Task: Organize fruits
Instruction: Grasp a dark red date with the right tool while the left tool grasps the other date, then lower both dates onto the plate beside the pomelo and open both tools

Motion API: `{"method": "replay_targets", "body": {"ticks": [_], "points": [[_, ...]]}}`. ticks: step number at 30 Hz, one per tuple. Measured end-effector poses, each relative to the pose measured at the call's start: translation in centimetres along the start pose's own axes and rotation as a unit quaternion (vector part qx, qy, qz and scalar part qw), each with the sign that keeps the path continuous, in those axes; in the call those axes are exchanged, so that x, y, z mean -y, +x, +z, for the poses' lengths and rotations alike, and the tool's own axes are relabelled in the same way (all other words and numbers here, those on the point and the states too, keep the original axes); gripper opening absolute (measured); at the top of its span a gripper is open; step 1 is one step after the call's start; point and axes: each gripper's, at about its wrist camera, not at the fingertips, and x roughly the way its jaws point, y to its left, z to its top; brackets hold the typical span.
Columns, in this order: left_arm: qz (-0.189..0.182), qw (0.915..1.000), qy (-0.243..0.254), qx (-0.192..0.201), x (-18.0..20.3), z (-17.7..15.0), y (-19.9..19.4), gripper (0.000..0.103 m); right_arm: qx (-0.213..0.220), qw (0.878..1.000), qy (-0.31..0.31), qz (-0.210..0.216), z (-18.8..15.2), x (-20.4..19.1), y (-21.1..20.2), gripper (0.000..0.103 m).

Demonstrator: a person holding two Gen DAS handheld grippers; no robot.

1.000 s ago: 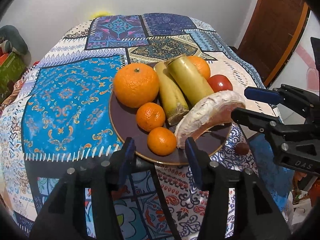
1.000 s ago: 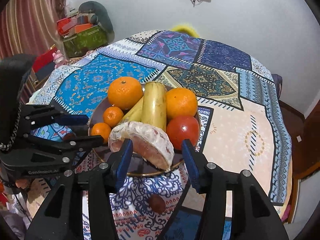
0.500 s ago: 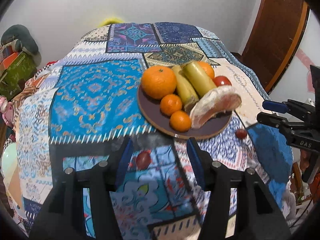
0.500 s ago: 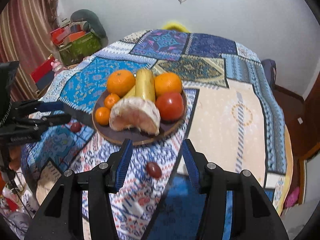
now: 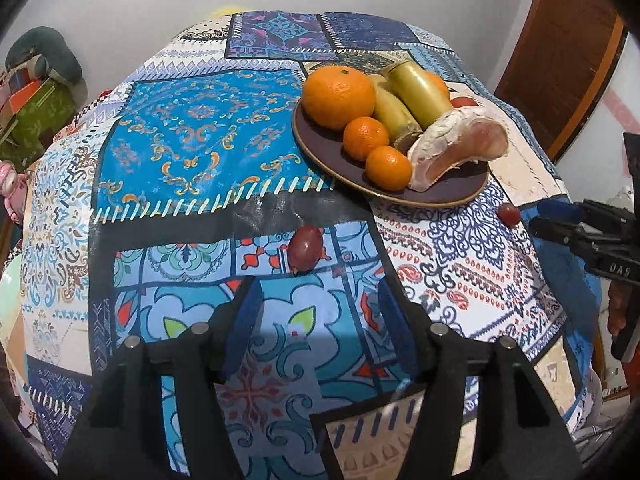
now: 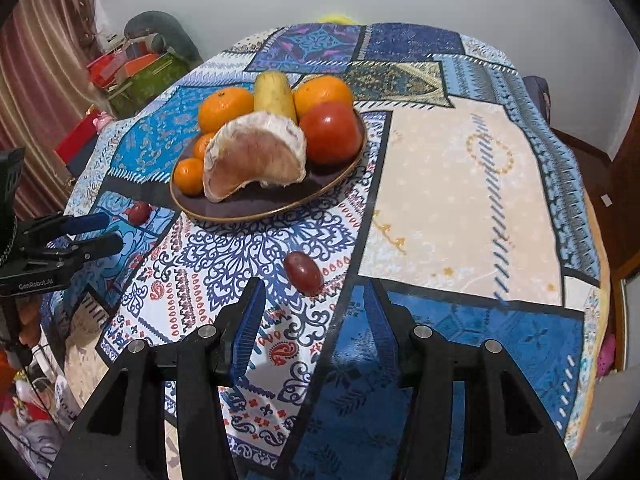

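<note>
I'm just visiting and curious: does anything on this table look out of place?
Yes. Two small dark red fruits lie loose on the patterned tablecloth, apart from the brown plate where all the other fruit is piled. Nothing looks spilled or damaged.

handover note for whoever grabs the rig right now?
Left gripper: jaws opening, nothing between them, above one small dark-red oval fruit on the patchwork tablecloth.
Right gripper: open, empty, above the second dark-red oval fruit.
Round brown plate already holds oranges, bananas, a tomato and a peeled pomelo wedge.
Left to do: probably pick both loose fruits and set them on the plate.
</note>
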Motion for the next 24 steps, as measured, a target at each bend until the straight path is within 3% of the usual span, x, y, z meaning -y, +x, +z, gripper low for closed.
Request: {"method": "replay_targets", "body": {"ticks": [5, 8, 14, 18, 20, 24], "points": [[0.004, 1.0000, 0.000, 0.003, -0.3, 0.8, 0.9, 0.049, -0.007, 1.000, -0.015, 0.006, 0.2, -0.8, 1.3, 0.046], [0.003, 0.9999, -0.011, -0.004, -1.0, 1.3, 1.8, 0.043, -0.014, 1.000, -0.013, 0.013, 0.4, -0.7, 2.1, 0.032], [-0.006, 0.9997, -0.024, -0.004, -1.8, 1.7, 2.8, 0.034, -0.013, 1.000, -0.015, 0.005, 0.6, -0.7, 2.9, 0.021], [-0.010, 0.9996, -0.025, -0.003, -1.7, 1.9, 3.0, 0.029, -0.011, 1.000, -0.029, 0.000, 0.5, -1.2, 2.8, 0.021], [-0.013, 0.9996, -0.023, -0.002, -1.6, 2.0, 3.1, 0.021, -0.011, 1.000, -0.026, 0.005, 0.6, -1.2, 2.7, 0.021], [-0.008, 0.9999, -0.008, -0.002, -1.0, 2.0, 3.0, 0.021, -0.002, 1.000, -0.025, 0.011, 0.8, -1.6, 2.2, 0.021]]}}
